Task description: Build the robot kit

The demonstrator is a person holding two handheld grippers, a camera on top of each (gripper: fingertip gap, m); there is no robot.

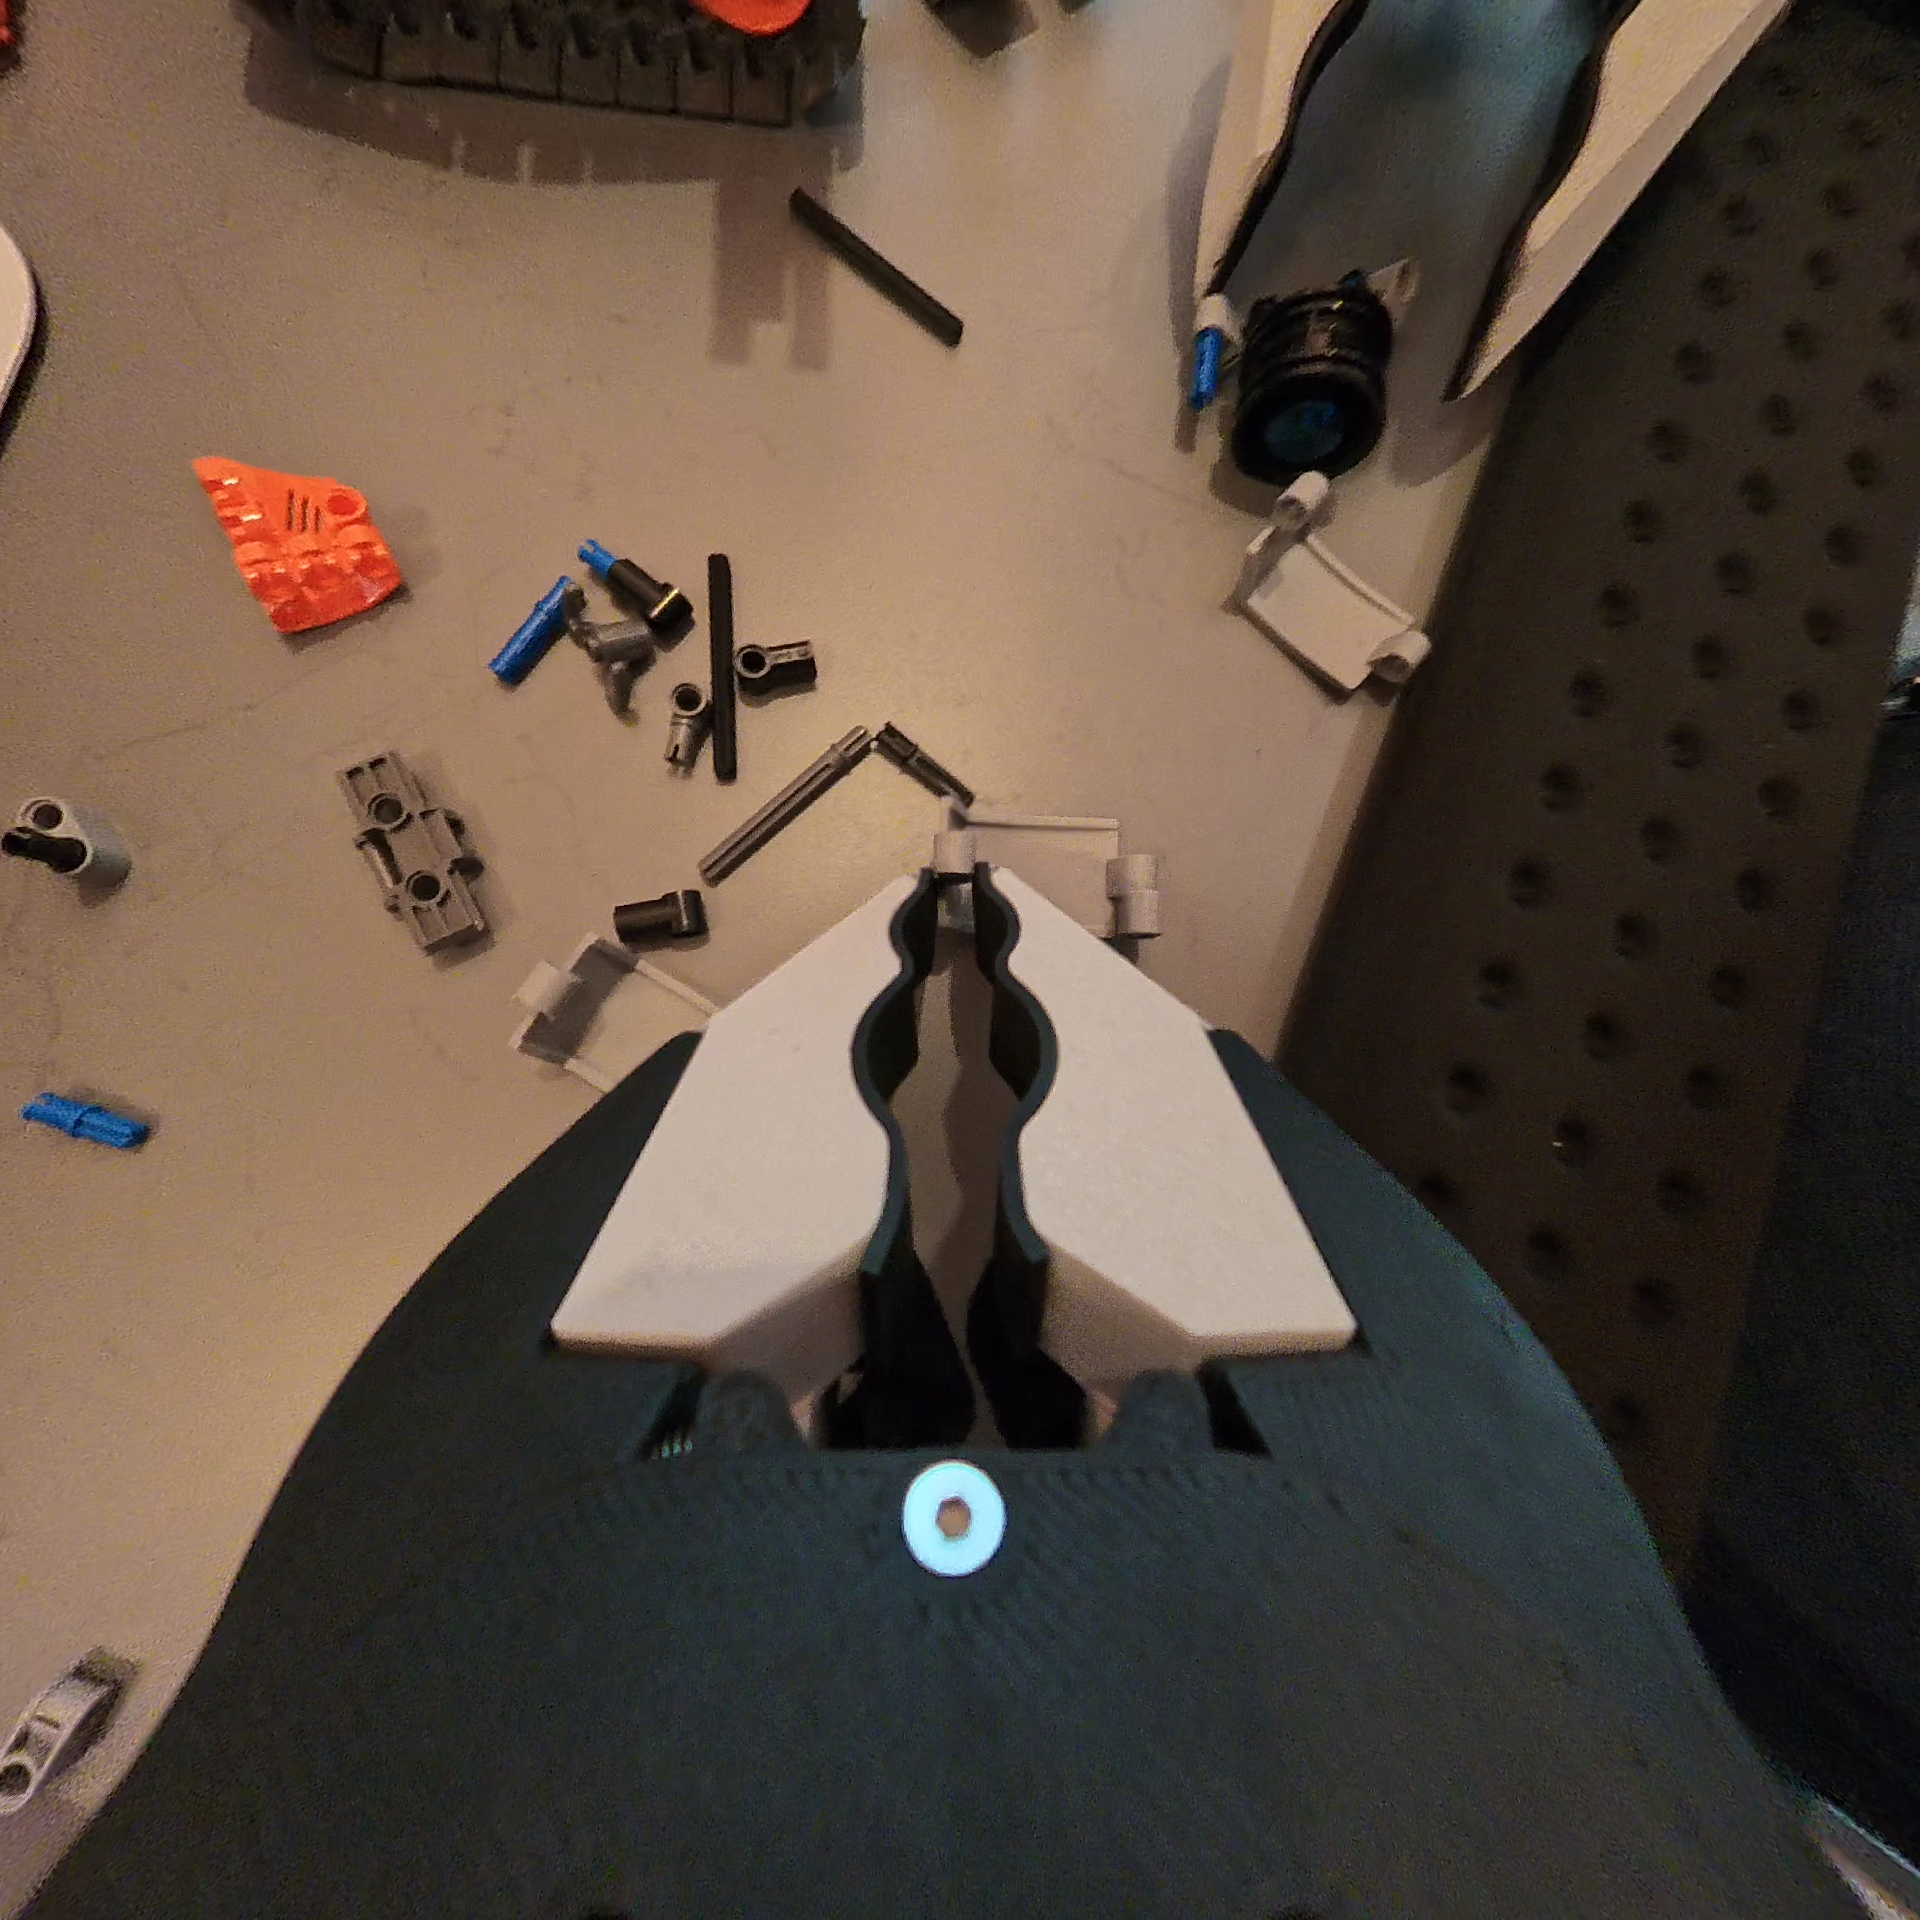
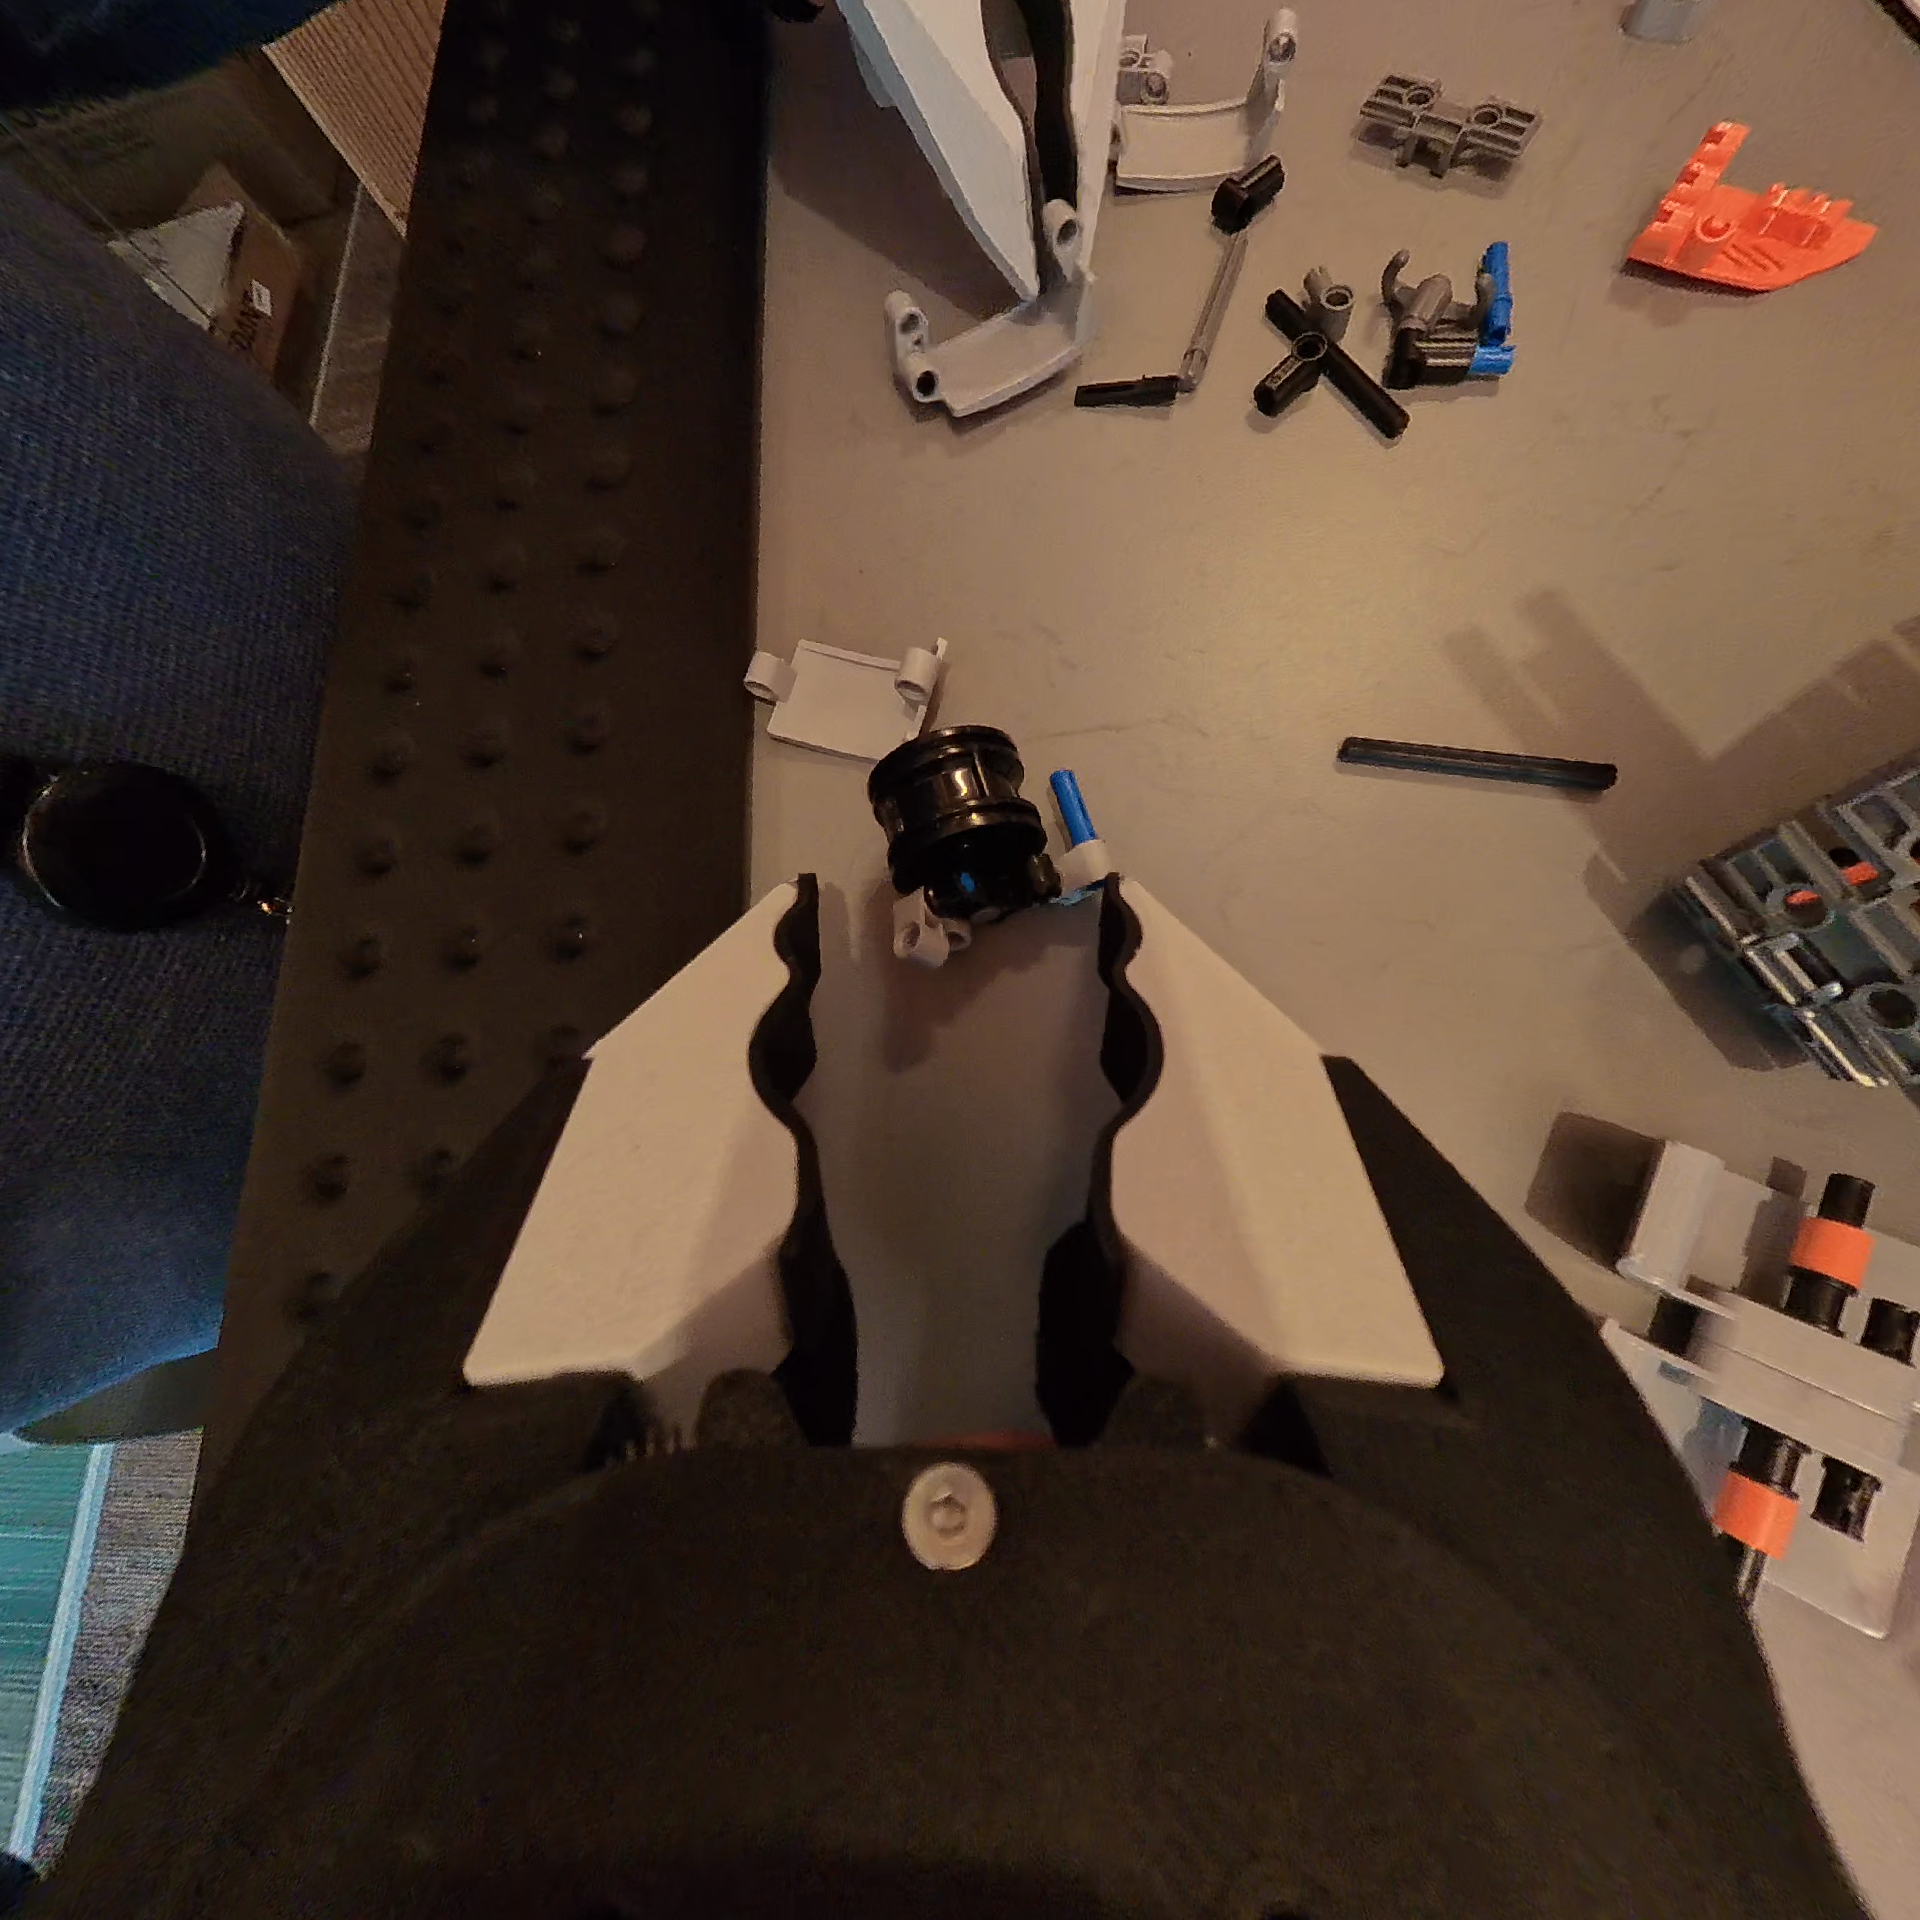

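My left gripper (image 1: 956, 883) is shut on an end lug of a light grey curved panel (image 1: 1135, 881), low over the table. From the right wrist view the same panel (image 2: 997, 358) hangs at the tip of the left gripper's white fingers (image 2: 966, 135). My right gripper (image 2: 961, 894) is open and empty. A black wheel hub (image 2: 956, 821) with a small grey connector, and a blue pin (image 2: 1075, 810), lie on the table just ahead of its tips. The left wrist view shows the right gripper (image 1: 1340, 343) straddling that hub (image 1: 1314, 374).
Loose parts lie around: an orange panel (image 1: 296, 540), a cluster of pins and axles (image 1: 665, 655), a black axle (image 1: 873, 265), a grey connector block (image 1: 416, 852), two more grey panels (image 1: 1330, 603) (image 1: 592, 997). A studded black strip (image 2: 561, 623) borders the table. Built assemblies (image 2: 1787, 1351) (image 2: 1829, 935) stand at the right. The grippers' ends are close to 15 cm from one another.
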